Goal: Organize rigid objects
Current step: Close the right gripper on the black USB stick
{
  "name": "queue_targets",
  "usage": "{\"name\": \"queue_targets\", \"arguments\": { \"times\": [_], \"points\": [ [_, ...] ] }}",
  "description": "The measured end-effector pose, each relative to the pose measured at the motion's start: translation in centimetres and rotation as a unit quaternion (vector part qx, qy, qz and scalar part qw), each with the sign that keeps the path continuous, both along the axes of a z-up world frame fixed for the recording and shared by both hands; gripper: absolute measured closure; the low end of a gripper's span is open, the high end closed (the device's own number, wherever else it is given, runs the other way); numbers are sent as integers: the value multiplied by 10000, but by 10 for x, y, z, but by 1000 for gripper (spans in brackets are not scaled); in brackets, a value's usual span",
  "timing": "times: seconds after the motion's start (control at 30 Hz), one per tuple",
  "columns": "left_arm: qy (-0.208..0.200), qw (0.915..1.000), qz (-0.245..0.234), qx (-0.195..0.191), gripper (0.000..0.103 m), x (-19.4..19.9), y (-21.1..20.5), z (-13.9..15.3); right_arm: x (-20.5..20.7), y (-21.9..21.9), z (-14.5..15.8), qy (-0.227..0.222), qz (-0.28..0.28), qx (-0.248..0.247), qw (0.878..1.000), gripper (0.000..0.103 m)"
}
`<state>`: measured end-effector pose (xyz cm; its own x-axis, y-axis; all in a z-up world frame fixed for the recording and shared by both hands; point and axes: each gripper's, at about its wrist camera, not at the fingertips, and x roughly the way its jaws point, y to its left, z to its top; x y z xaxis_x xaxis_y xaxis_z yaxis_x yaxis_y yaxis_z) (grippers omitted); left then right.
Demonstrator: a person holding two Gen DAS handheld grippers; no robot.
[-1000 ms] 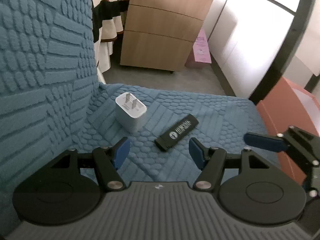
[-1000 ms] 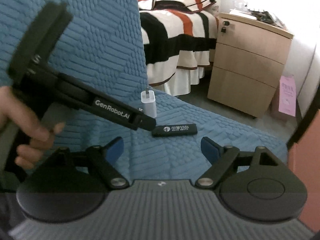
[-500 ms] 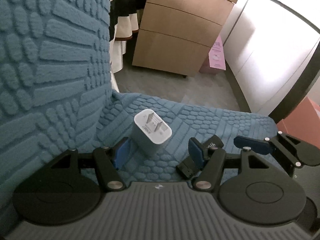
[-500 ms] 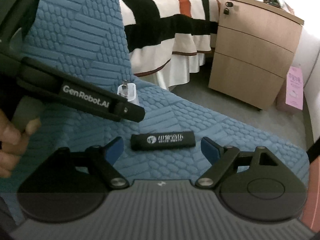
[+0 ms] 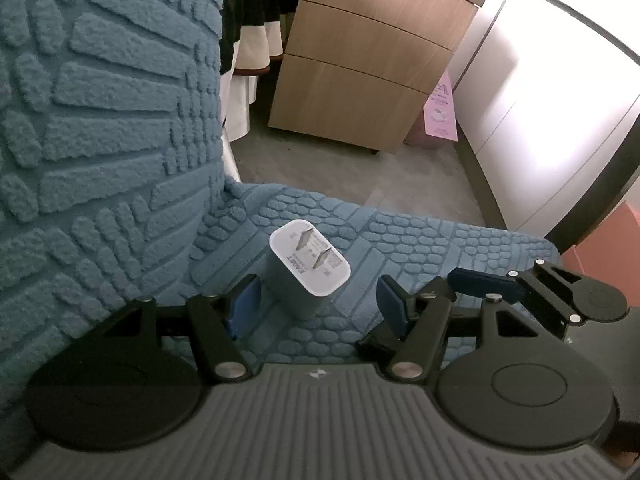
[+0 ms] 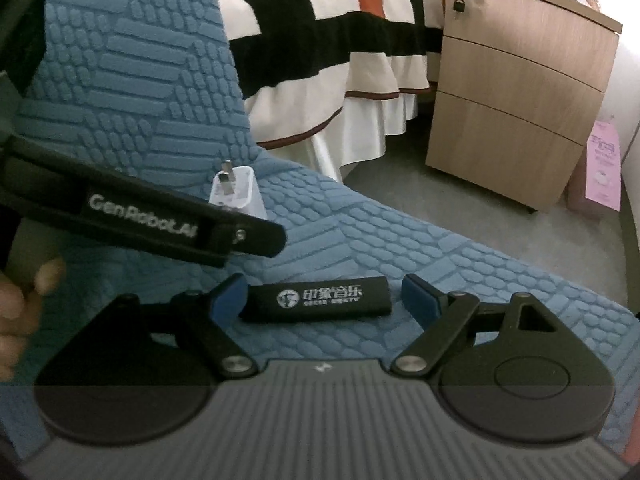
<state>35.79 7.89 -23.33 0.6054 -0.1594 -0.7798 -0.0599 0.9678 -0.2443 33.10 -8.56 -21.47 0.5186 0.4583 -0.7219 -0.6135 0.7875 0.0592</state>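
1. Left gripper (image 5: pixel 318 304) spread wide around white charger (image 5: pixel 308 268), prongs up, nothing gripped.
2. Right gripper (image 6: pixel 322 300) released, flanking black stick (image 6: pixel 320 299) with white Chinese print ending "KTV"; left pad nearly touching.
3. Both resting on blue cushion (image 6: pixel 460 252), front edge near, open seat rightward.
4. "GenRobot.AI" on left tool, angled down, hand (image 6: pixel 20 300) behind.

Charger (image 5: pixel 309 267) as landmark: seat back (image 5: pixel 100 120) walls far side, right gripper (image 5: pixel 460 284) crowds opposite side, bare seat cushion (image 5: pixel 420 240) beyond.
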Motion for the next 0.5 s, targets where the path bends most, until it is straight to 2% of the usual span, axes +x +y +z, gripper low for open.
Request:
{"name": "queue_targets", "arguments": {
  "times": [0.2, 0.5],
  "points": [
    [-57, 10000, 15, -4, 34, -3, 1, 1, -4, 5, -2, -18, 4, -149, 9999, 17],
    [-101, 9999, 2, 6, 34, -5, -1, 3, -6, 2, 2, 131, -315, -35, 9994, 19]
  ]
}}
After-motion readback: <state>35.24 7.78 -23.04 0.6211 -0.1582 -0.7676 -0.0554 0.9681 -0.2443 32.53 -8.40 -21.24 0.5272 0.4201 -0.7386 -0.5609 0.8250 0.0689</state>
